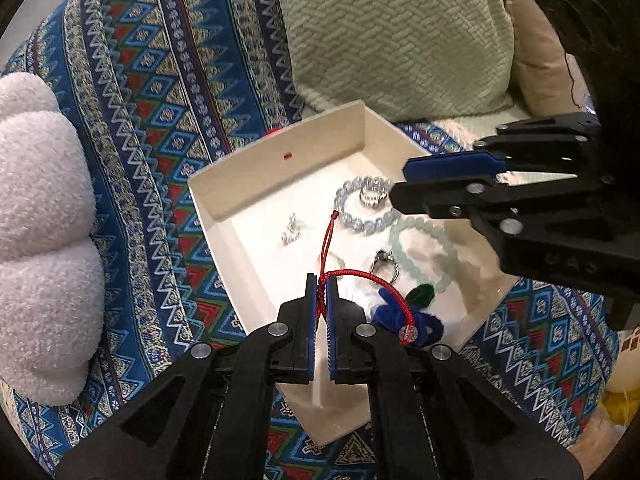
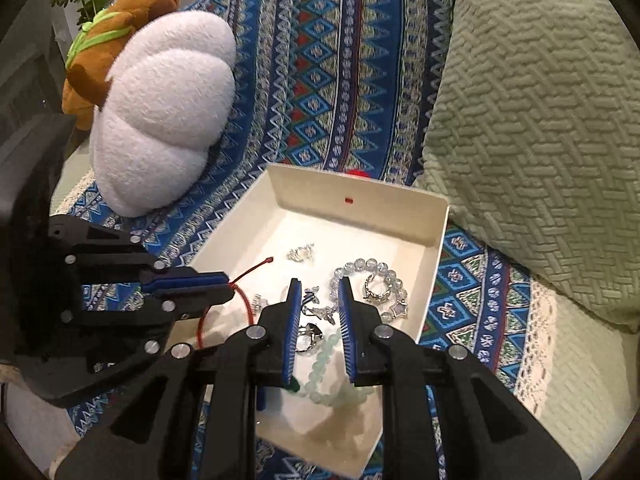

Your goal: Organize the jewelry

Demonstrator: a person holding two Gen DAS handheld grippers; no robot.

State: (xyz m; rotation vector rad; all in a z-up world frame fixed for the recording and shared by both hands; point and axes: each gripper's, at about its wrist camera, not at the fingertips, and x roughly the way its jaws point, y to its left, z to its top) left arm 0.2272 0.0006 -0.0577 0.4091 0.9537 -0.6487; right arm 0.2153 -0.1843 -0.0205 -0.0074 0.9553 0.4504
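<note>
A white open box (image 1: 280, 152) (image 2: 436, 240) lies on a patterned blue blanket and holds jewelry. My left gripper (image 1: 322, 280) (image 2: 224, 286) is shut on a red cord bracelet (image 1: 372, 280) (image 2: 248, 300) and holds it over the box's near part. My right gripper (image 2: 319, 286) (image 1: 400, 184) is open and empty, hovering over the box. Inside lie a clear bead bracelet (image 1: 360, 224) (image 2: 360, 266), a pale green bead bracelet (image 1: 424, 256) (image 2: 324, 364), silver rings (image 1: 374, 196) (image 2: 376, 290), a silver charm (image 1: 292, 230) (image 2: 300, 254) and a blue fuzzy piece (image 1: 400, 312).
A white plush cushion (image 1: 40, 240) (image 2: 160, 112) lies left of the box. A green knitted pillow (image 1: 396, 40) (image 2: 540, 140) sits behind and right. A brown plush toy (image 2: 112, 40) rests behind the white cushion.
</note>
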